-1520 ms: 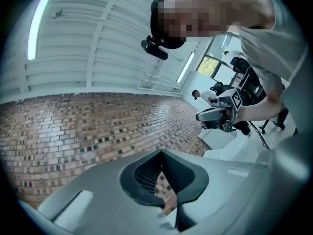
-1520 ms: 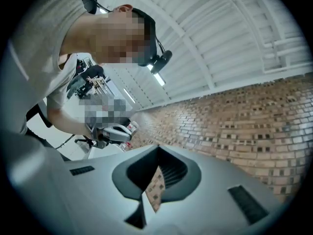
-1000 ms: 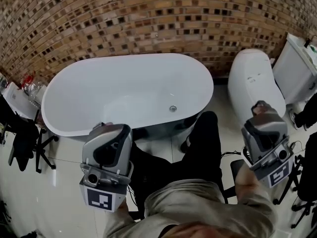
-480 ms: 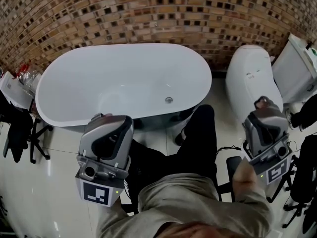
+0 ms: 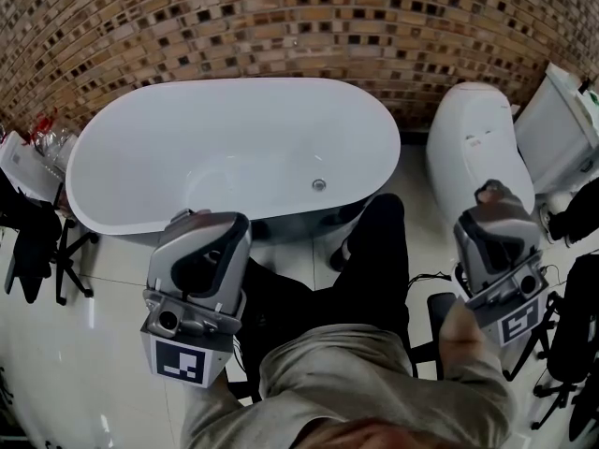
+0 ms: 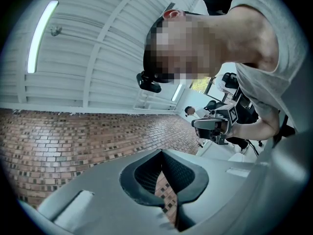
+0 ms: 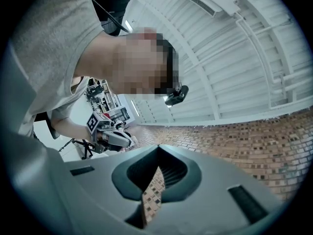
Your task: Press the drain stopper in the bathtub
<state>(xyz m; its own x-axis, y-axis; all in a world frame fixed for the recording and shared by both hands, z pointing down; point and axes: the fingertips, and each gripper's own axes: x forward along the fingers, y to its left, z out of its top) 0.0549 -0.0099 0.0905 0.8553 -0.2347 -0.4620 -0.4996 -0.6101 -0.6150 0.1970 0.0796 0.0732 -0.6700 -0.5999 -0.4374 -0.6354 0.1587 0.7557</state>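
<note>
The white oval bathtub (image 5: 140,157) lies ahead of me against the brick wall. Its small round metal drain stopper (image 5: 319,184) sits on the tub floor near the right end. My left gripper (image 5: 190,216) is held close to my body, just short of the tub's near rim, well to the left of the stopper. It tilts upward, so in its own view the left gripper (image 6: 162,153) faces wall and ceiling, jaws shut on nothing. My right gripper (image 5: 492,193) hovers by the toilet, far right of the tub. In its own view the right gripper (image 7: 157,149) is likewise shut and empty.
A white toilet (image 5: 473,148) and its cistern (image 5: 562,124) stand right of the tub. Black chairs (image 5: 37,241) crowd the left edge, more black chair legs (image 5: 562,363) the right. My black-trousered legs (image 5: 374,269) reach toward the tub over glossy white floor tiles (image 5: 103,325).
The tub and stopper have slid slightly up and left in the head view. Both grippers stay near my body, still shut.
</note>
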